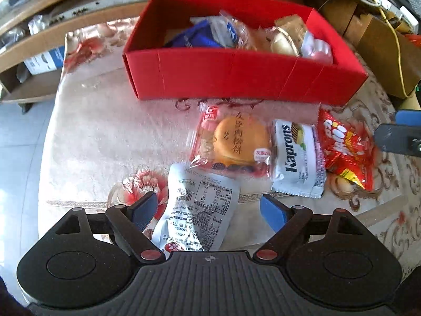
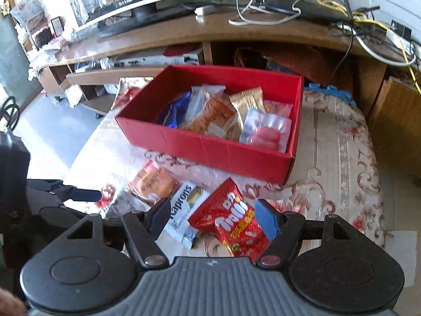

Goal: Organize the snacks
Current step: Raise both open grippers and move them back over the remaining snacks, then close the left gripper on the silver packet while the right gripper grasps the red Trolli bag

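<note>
A red box (image 1: 236,79) holding several wrapped snacks stands at the back of the table; it also shows in the right wrist view (image 2: 210,150). In front of it lie a white pouch (image 1: 194,208), an orange pastry pack (image 1: 234,142), a white Kaprons pack (image 1: 297,158) and a red Trolli bag (image 1: 347,150). My left gripper (image 1: 210,210) is open, its fingers either side of the white pouch. My right gripper (image 2: 213,218) is open just above the Trolli bag (image 2: 231,226), next to the Kaprons pack (image 2: 184,210).
A floral cloth (image 2: 329,158) covers the table. A wooden TV stand (image 2: 184,36) with cables stands behind. The left gripper's finger (image 2: 84,194) reaches in from the left in the right wrist view. Tiled floor (image 1: 15,144) lies to the left.
</note>
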